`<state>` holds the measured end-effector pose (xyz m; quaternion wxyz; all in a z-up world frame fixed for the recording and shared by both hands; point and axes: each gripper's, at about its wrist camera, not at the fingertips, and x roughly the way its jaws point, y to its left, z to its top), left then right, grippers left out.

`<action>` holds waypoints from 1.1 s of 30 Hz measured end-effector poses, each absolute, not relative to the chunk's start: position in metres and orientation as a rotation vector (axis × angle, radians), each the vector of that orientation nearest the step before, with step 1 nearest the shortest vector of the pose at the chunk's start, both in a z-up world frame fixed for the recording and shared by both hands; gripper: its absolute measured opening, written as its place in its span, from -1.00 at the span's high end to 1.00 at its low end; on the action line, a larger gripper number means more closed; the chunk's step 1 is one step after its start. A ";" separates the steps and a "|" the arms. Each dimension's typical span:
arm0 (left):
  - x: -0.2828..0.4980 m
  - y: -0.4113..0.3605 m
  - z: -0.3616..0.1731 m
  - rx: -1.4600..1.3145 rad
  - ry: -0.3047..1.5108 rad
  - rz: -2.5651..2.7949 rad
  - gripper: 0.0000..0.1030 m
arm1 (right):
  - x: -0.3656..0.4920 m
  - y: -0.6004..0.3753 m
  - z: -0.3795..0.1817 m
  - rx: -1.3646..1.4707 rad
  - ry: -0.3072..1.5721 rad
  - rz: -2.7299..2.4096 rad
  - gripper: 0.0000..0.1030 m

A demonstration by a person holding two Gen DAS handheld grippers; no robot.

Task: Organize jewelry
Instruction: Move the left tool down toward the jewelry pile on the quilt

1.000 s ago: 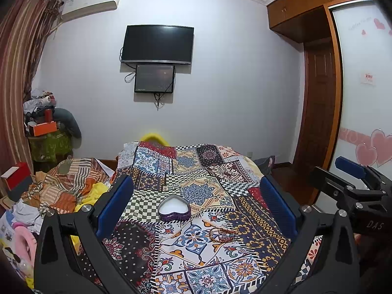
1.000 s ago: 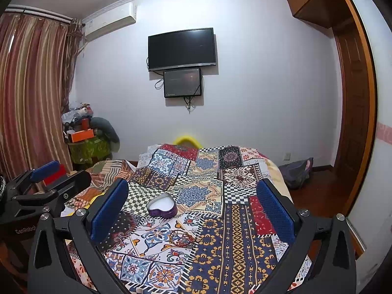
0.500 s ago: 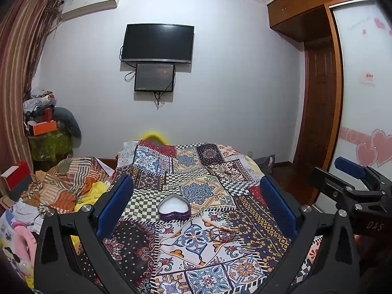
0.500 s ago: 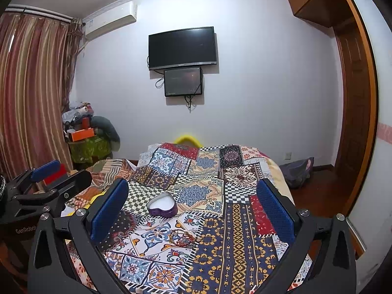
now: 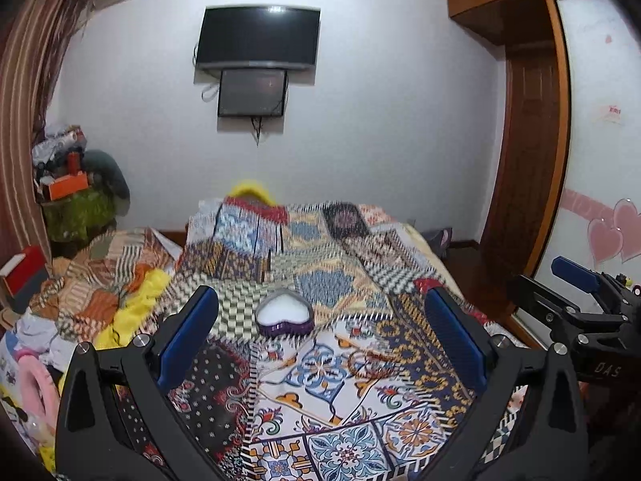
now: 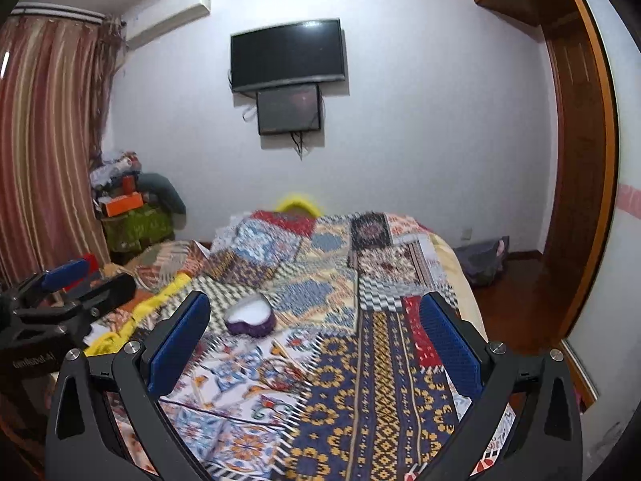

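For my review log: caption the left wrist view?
Open left gripper above patterned bedspread, framing heart-shaped box.

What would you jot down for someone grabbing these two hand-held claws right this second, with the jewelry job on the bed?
Left gripper: open, empty, held above the bed.
Right gripper: open, empty, held level beside it.
The heart-shaped box sits open on the patterned bedspread, its white inside bare as far as I can see.
A thin loop of jewelry, probably a bracelet or necklace, lies loose on the spread, nearer than the box and to its right; too blurred to say more.
Done: nothing picked up.
Left: lift the jewelry into the box.
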<state>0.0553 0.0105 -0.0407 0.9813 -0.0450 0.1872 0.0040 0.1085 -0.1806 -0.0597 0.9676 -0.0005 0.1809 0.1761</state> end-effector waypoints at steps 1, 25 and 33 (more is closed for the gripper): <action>0.060 0.011 -0.046 -0.092 0.397 0.013 -1.00 | 0.113 -0.183 -0.066 -0.005 0.382 0.348 -1.00; 0.173 -0.003 -0.164 -0.081 0.888 -0.152 -0.11 | 0.201 -0.190 -0.160 -0.115 0.794 0.458 -0.37; 0.201 -0.008 -0.180 -0.123 0.988 -0.252 0.42 | 0.224 -0.172 -0.173 -0.138 0.912 0.609 0.16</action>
